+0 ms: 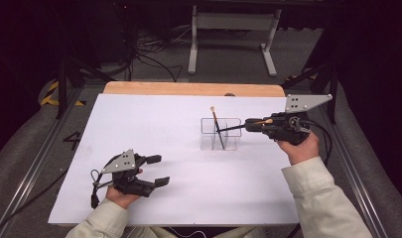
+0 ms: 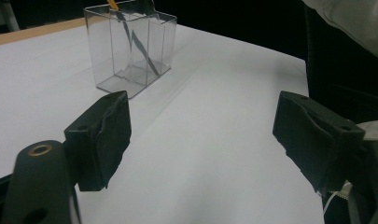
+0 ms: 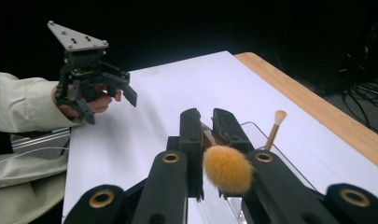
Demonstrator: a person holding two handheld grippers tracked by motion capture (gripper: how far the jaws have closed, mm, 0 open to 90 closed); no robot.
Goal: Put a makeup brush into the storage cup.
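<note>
while the right gripper pinches a makeup brush over the clear holder, the placing step is in hand.
next: tip its handle down into a free compartment beside the brush already standing there. left gripper rests wide apart, empty, with clear table around it.

The right gripper's closed jaws hide the fluffy orange makeup brush's handle; the clear plastic two-compartment holder is cut off at the left gripper view's top edge.
</note>
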